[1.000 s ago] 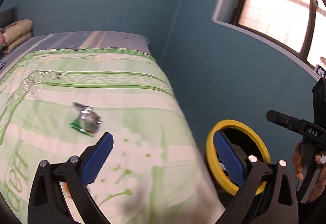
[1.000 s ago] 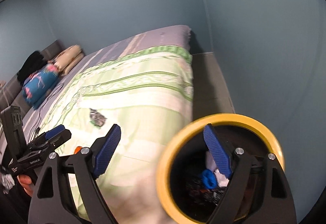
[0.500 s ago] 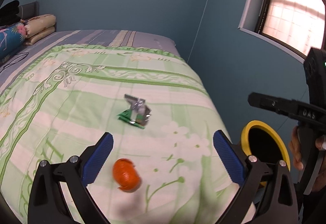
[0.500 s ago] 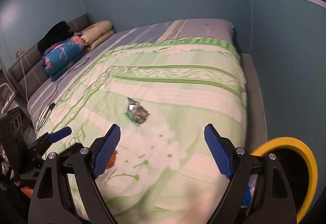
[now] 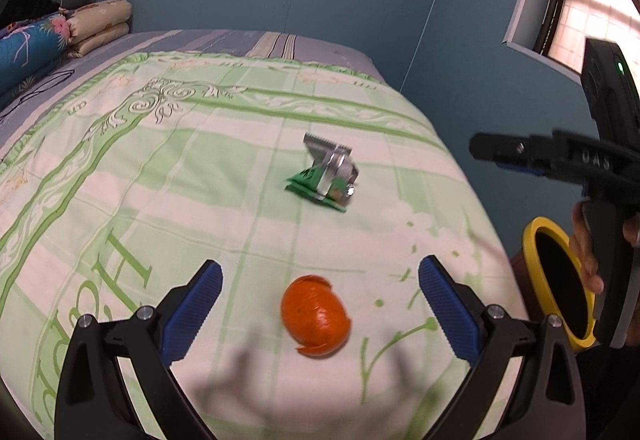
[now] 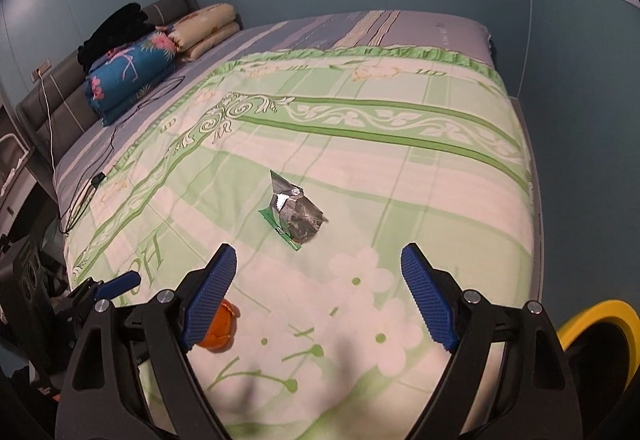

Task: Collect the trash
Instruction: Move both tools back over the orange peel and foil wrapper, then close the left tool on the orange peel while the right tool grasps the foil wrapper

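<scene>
An orange peel (image 5: 315,320) lies on the green patterned bedspread (image 5: 160,176), just ahead of my open, empty left gripper (image 5: 320,304). A crumpled silver and green wrapper (image 5: 326,176) lies farther up the bed. In the right wrist view the wrapper (image 6: 294,214) is ahead of my open, empty right gripper (image 6: 316,296), and the peel (image 6: 219,332) is partly hidden behind its left finger. A yellow-rimmed black bin (image 5: 560,280) stands beside the bed at the right; it also shows in the right wrist view (image 6: 600,356).
Pillows and a folded blue blanket (image 6: 128,80) lie at the head of the bed, with a black cable (image 6: 92,184) on the left edge. Blue walls surround the bed; a window (image 5: 592,0) is at the right.
Both grippers swung from the bin toward the bed. The peel and the wrapper have come into fuller view, nearer to the fingers. Both grippers stay open.
</scene>
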Demonstrator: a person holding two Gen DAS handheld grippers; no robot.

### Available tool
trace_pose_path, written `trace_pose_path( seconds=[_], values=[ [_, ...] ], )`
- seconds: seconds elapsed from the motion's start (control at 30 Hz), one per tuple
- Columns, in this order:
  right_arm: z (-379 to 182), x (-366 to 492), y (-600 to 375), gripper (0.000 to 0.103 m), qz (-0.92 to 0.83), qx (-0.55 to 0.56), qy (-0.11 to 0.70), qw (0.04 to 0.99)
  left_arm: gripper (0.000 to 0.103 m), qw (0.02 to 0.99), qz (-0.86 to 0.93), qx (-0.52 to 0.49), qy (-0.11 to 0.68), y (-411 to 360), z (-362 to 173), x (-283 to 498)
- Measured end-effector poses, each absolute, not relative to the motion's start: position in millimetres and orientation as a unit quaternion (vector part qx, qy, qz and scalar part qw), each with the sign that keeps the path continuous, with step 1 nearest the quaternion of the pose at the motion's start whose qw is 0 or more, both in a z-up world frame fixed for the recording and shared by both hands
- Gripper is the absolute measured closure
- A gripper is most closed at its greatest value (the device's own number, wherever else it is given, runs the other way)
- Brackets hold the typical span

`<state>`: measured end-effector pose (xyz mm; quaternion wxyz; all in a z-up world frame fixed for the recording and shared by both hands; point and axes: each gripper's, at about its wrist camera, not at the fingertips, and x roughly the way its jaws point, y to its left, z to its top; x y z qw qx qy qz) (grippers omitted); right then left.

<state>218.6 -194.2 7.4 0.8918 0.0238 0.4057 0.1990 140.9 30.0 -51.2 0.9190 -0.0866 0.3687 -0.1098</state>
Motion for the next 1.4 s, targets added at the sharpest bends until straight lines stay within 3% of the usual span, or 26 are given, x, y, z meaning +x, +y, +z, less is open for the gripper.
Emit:
trace_pose_path(
  seconds=[0.7, 0.8, 0.93, 1.0, 1.13, 1.2, 1.27, 1.37, 1.4],
  values=[
    [-66, 306, -113, 0.023, 0.227, -0.055, 0.425, 0.874, 0.008, 0.898, -0.125, -0.075, 0.416, 26, -109, 166],
    [-74, 312, -108, 0.025, 0.23, -0.052, 0.433, 0.87, 0.012, 0.894, -0.136, -0.068, 0.421, 21, -113, 168],
    [-83, 318, -104, 0.032, 0.234, -0.053, 0.444, 0.864, 0.024, 0.891, -0.146, -0.053, 0.426, 14, -117, 170],
    [-87, 320, -103, 0.04, 0.231, -0.054, 0.448, 0.862, 0.031, 0.89, -0.151, -0.048, 0.428, 12, -118, 170],
    [-93, 323, -104, 0.05, 0.231, -0.04, 0.459, 0.857, 0.053, 0.888, -0.155, -0.033, 0.431, 8, -121, 171],
    [-94, 323, -104, 0.055, 0.235, -0.033, 0.462, 0.854, 0.057, 0.888, -0.159, -0.034, 0.431, 7, -120, 170],
    [-92, 322, -104, 0.068, 0.239, -0.03, 0.464, 0.853, 0.06, 0.886, -0.167, -0.038, 0.432, 8, -119, 168],
    [-88, 319, -102, 0.079, 0.239, -0.033, 0.461, 0.854, 0.063, 0.883, -0.175, -0.042, 0.432, 8, -117, 166],
    [-86, 319, -101, 0.079, 0.238, -0.035, 0.46, 0.855, 0.063, 0.883, -0.177, -0.044, 0.432, 9, -117, 166]
  ],
)
